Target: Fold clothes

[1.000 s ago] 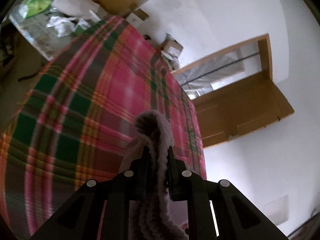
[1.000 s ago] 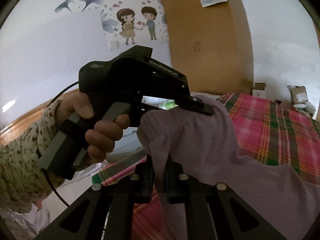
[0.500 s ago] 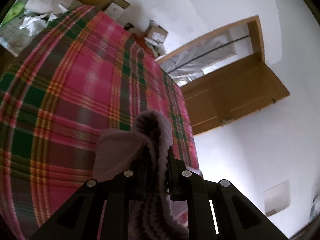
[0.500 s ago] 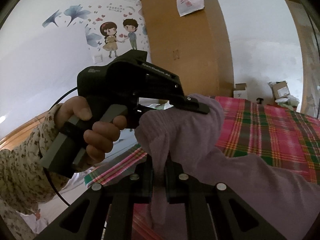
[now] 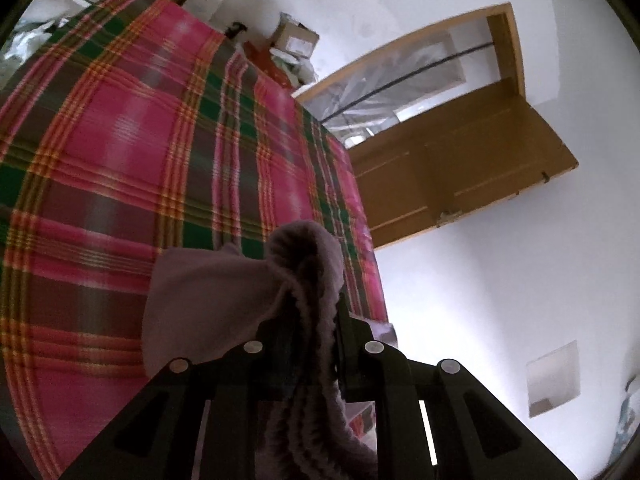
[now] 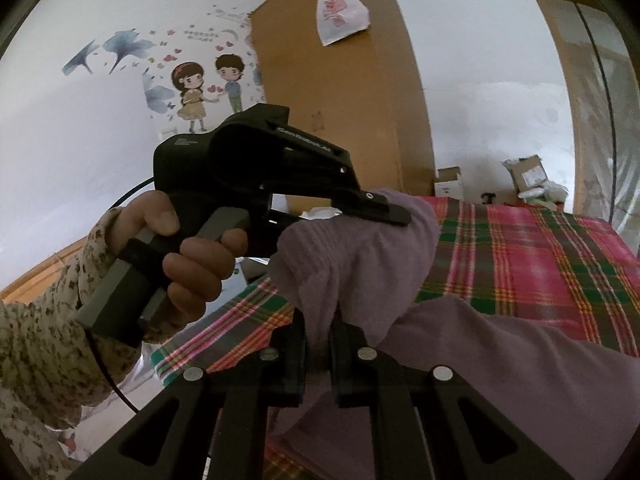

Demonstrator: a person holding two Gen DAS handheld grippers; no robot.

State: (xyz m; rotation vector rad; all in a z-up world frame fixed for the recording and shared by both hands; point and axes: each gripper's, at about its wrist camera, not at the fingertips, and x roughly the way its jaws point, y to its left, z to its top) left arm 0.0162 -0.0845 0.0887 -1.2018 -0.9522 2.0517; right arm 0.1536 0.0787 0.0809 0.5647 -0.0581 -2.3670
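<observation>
We start with the lilac garment (image 6: pixel 500 356), which fills the lower right of the right wrist view and runs up toward frame centre, where a bunched edge of it is held at two points. Our right gripper (image 6: pixel 318 340) has its jaws pressed together on a fold of that edge at the bottom centre. Just above it, the left gripper (image 6: pixel 380 210) clamps the same edge from the upper left, gripped by a hand (image 6: pixel 176 248) in a speckled sleeve (image 6: pixel 44 344).

So the cloth between the two pinches is short. Its long body trails away to the lower right, down over the plaid bedspread (image 6: pixel 540 256). We judge the next move turns on drawing the grippers apart along that edge, and neither looks clearly nearer the loose body.

The left wrist view adds what the other hides: a ribbed hem (image 5: pixel 312 280) bulging above the closed left jaws, a flap hanging to their left, and open bedspread beyond. It does not show the right gripper at all.
</observation>
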